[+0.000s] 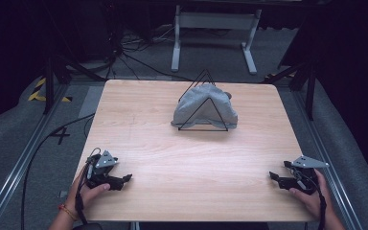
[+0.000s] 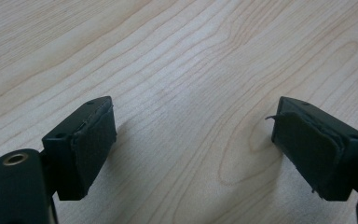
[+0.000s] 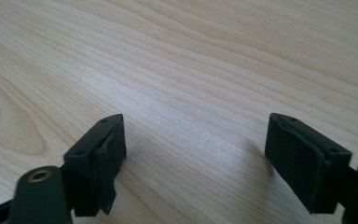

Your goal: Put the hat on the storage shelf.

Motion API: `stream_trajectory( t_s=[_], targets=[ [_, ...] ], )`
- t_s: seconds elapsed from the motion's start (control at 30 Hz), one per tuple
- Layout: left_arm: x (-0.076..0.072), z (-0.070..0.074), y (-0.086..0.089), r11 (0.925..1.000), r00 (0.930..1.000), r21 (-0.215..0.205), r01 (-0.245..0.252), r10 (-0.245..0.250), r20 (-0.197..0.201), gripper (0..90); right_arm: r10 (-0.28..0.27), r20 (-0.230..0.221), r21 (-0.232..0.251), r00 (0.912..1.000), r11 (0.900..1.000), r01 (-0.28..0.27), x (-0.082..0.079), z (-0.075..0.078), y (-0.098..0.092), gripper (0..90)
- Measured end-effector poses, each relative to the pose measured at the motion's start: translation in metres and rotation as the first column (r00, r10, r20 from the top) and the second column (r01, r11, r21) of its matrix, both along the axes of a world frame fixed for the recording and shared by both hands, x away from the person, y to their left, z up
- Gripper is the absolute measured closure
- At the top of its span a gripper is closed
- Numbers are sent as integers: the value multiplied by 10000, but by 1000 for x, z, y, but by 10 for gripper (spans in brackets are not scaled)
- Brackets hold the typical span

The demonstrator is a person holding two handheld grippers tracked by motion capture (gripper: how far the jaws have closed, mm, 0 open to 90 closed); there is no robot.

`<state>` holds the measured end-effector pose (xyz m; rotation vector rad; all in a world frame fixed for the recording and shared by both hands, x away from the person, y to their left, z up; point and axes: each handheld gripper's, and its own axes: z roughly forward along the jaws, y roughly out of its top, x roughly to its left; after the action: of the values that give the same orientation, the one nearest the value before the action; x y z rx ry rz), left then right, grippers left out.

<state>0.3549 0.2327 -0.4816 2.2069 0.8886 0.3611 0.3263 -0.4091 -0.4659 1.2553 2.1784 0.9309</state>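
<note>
A grey cloth hangs bunched over a black wire triangular stand at the far middle of the wooden table. My left gripper rests on the table at the near left, held by a hand, jaws open. Between its two black pads lies bare wood. My right gripper rests at the near right edge, also open, and its pads stand wide apart over bare wood. Both grippers are well short of the cloth.
Beyond the table's far edge stand the white legs of a frame on grey floor, with black cables to the left. Metal rails run along both sides of the table.
</note>
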Motion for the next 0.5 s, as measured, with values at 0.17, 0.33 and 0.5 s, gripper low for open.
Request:
stream_trajectory(
  t_s=[0.17,0.33,0.5],
  targets=[
    [-2,-1,0,9998,9998,-85,-171,171,-41,130,-447,-87,162,9990,9989,449,0,-2,-3,147],
    [-2,-1,0,9998,9999,-80,-169,169,-31,130,-412,-145,127,9990,9991,414,1,-2,-4,142],
    [-1,0,0,9999,9999,22,-144,144,-9,124,-433,-139,114,9990,9990,434,1,-2,-5,142]
  ],
)
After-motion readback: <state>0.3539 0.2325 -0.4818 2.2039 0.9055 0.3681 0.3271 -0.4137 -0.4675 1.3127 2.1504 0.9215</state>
